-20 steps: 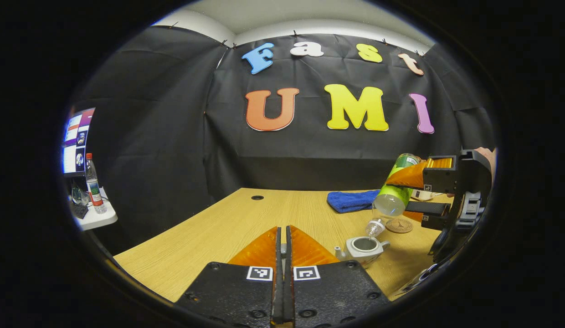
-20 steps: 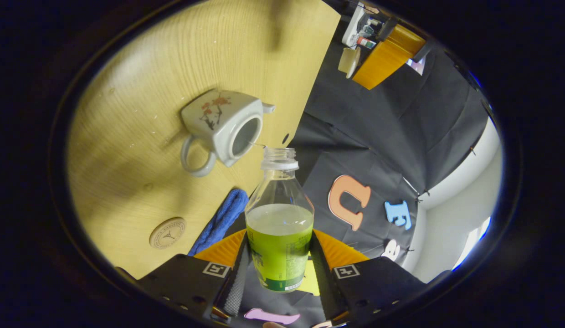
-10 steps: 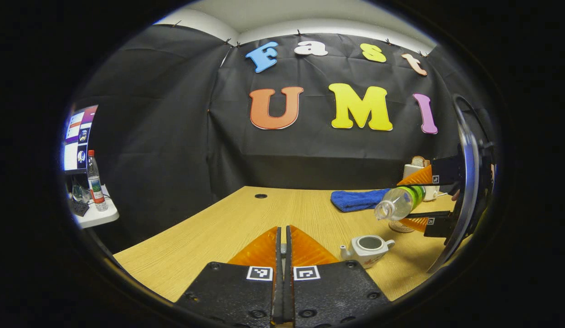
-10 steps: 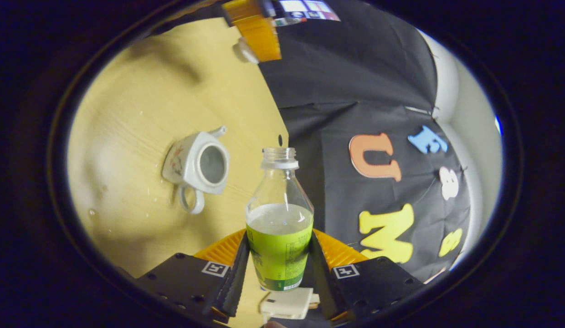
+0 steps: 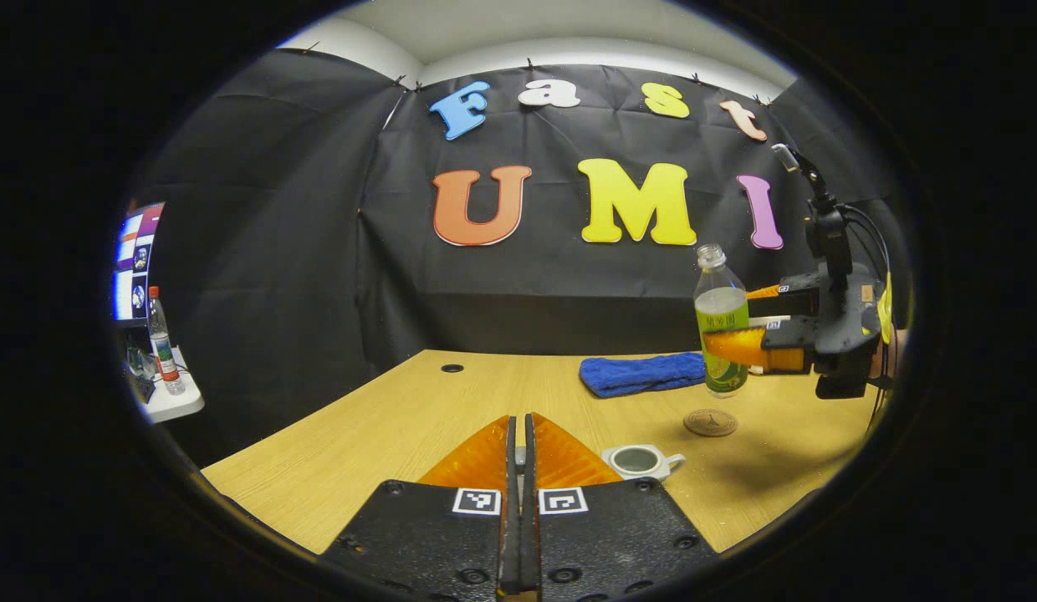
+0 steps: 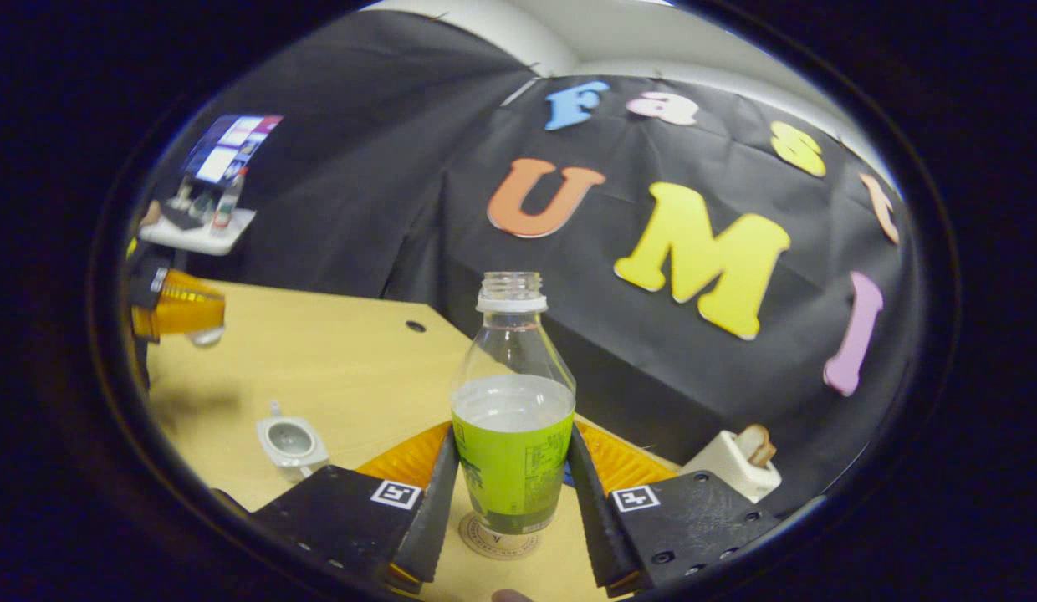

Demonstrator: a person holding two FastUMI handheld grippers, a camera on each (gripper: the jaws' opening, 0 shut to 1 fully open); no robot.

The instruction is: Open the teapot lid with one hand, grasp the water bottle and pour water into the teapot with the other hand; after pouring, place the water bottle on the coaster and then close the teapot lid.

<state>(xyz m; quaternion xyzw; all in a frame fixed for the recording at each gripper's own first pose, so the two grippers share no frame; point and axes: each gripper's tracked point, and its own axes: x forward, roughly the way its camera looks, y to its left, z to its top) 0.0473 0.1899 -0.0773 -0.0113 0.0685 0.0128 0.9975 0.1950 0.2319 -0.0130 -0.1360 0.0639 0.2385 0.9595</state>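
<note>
The uncapped water bottle (image 6: pixel 513 418) with a green label stands upright between the fingers of my right gripper (image 6: pixel 510 435), which is shut on it. In the left gripper view the bottle (image 5: pixel 719 322) and right gripper (image 5: pixel 736 322) hang just above the round coaster (image 5: pixel 710 422); the coaster (image 6: pixel 495 539) lies under the bottle's base. The white teapot (image 5: pixel 640 460) sits open on the table, left of the coaster, also in the right gripper view (image 6: pixel 291 441). My left gripper (image 5: pixel 523 422) is shut; it (image 6: pixel 184 313) hovers above the table, holding the pale lid (image 6: pixel 205 336).
A blue cloth (image 5: pixel 640 374) lies behind the coaster. A white toaster with bread (image 6: pixel 736 460) stands at the table's far right. Beyond the table's left edge, a small side table (image 5: pixel 163 397) carries a bottle and a monitor. A cable hole (image 5: pixel 452 368) marks the far tabletop.
The bottle has swung from tilted over the teapot to upright and moved right, above the coaster. The left gripper has stayed raised and shut.
</note>
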